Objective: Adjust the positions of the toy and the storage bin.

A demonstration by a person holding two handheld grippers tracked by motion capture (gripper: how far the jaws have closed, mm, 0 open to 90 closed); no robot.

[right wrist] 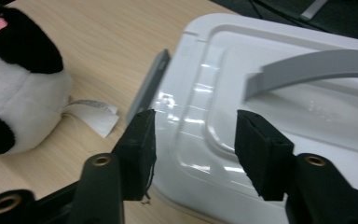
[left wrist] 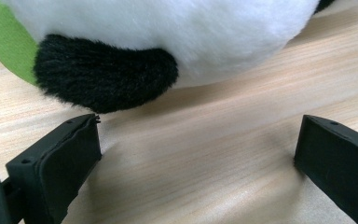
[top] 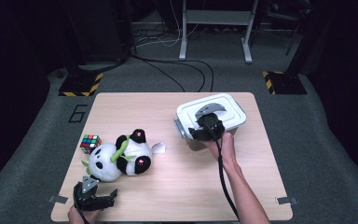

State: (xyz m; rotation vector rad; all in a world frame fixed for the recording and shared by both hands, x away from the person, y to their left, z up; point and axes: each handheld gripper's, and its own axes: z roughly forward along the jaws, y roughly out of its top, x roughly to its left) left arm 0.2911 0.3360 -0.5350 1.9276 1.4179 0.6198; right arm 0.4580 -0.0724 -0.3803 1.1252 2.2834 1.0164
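A plush panda [top: 121, 156] lies on its side at the left of the wooden table [top: 177, 186], its white belly and a black limb [left wrist: 102, 74] just ahead of my left gripper [left wrist: 198, 144]. That gripper [top: 100, 198] rests low near the table's front left edge, jaws wide open with bare wood between them. A white lidded storage box [top: 212, 114] with a grey handle [right wrist: 307, 67] stands at the right. My right gripper [right wrist: 193, 154] hovers over the near edge of the lid [right wrist: 261, 107], jaws open, nothing held.
A Rubik's cube [top: 90, 143] sits left of the panda. The panda's white tag [right wrist: 95, 114] lies on the wood beside the box's grey side latch [right wrist: 148, 86]. Beyond the table are grey carpet, cables and stand legs [top: 214, 28].
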